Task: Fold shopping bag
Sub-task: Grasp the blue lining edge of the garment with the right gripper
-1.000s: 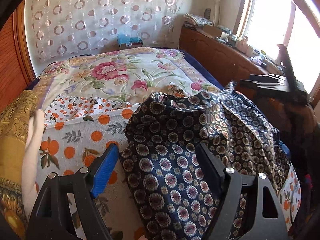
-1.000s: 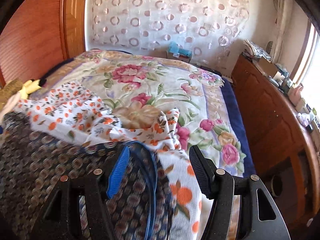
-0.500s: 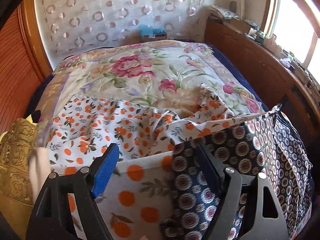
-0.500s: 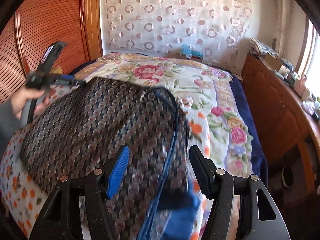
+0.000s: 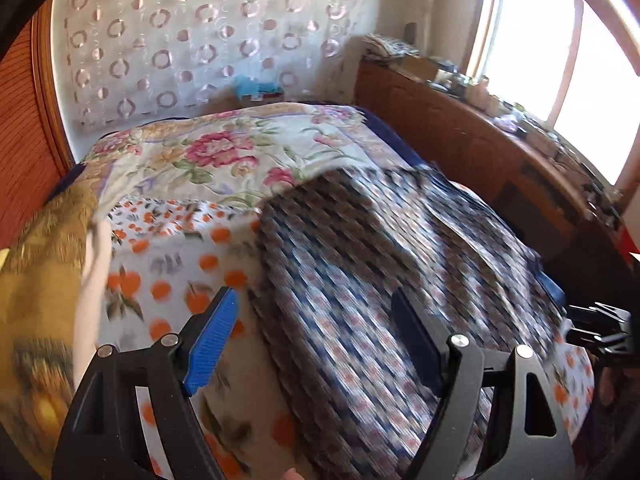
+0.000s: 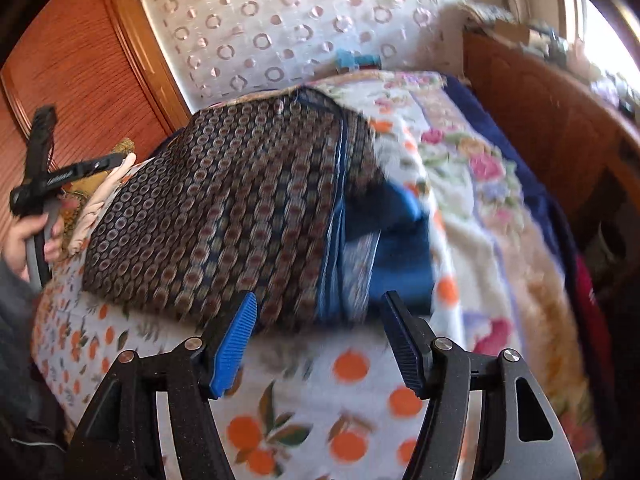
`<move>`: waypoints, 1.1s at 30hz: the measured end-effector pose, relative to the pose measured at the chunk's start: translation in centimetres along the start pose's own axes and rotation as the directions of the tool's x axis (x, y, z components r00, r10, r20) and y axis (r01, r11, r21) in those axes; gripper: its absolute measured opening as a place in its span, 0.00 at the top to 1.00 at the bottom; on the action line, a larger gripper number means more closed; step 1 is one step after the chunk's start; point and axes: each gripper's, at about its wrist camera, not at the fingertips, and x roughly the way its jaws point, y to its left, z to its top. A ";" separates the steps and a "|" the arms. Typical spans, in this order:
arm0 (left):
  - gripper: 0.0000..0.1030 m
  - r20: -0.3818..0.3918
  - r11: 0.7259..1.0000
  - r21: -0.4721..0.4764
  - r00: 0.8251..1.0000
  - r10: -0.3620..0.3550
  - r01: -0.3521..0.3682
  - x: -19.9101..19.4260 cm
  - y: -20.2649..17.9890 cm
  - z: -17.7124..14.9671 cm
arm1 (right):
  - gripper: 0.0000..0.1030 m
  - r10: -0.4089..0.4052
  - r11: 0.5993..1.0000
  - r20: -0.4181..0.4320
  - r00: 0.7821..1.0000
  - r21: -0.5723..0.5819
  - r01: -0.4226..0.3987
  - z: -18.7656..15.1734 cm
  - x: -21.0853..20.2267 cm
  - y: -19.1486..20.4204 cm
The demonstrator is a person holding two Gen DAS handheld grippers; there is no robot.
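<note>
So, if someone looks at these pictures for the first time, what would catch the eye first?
Probably the dark patterned shopping bag, lying spread on the orange-print cloth on the bed, its blue handles bunched at its right edge. Both hand-held grippers, left and right, are open just before it.

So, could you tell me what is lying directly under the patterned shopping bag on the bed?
The shopping bag lies on a white cloth with orange fruit print, spread over the floral bedspread. Whatever is beneath the bag's middle is covered.
</note>
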 end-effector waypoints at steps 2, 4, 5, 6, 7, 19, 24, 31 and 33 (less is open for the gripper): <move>0.22 0.003 1.000 -0.002 1.000 -0.030 0.030 -0.8 -1.0 -1.2 | 0.34 0.022 0.998 -0.005 1.000 0.053 -0.021 -0.4 0.1 0.0; 0.22 0.006 0.999 -0.002 0.999 -0.048 0.048 -1.5 -1.8 -2.2 | 0.34 0.043 0.994 -0.015 0.999 0.103 -0.041 -0.6 0.4 -0.1; 0.22 0.008 0.999 0.000 0.999 -0.052 0.052 -1.8 -2.2 -2.7 | 0.33 0.036 0.992 -0.006 0.999 0.120 -0.035 -0.6 0.6 -0.2; 0.22 0.011 0.999 0.006 0.999 -0.049 0.049 -2.0 -2.7 -3.3 | 0.33 0.024 0.991 0.006 1.000 0.128 -0.025 -0.8 0.5 -0.2; 0.22 0.013 0.999 0.012 0.999 -0.047 0.046 -2.2 -3.0 -3.7 | 0.33 0.014 0.991 0.012 1.000 0.136 -0.016 -0.5 0.5 -0.3; 0.22 -0.065 0.998 0.058 0.998 0.027 -0.023 -1.1 -4.0 -8.8 | 0.40 -0.134 0.988 0.037 0.990 0.083 0.131 2.1 2.9 1.8; 0.22 -0.092 0.999 0.027 0.995 0.045 -0.043 -0.8 -2.4 -9.9 | 0.86 -0.157 0.985 0.028 0.987 0.081 0.155 2.3 3.2 2.0; 0.22 -0.085 0.999 0.036 0.995 0.044 -0.041 -0.8 -2.3 -10.6 | 0.94 -0.109 0.991 0.065 0.992 0.091 0.102 3.5 2.9 2.5; 0.22 -0.085 0.999 0.033 0.995 0.043 -0.040 -0.7 -2.3 -10.7 | 0.94 -0.100 0.992 0.094 0.991 0.085 0.092 4.0 2.0 2.7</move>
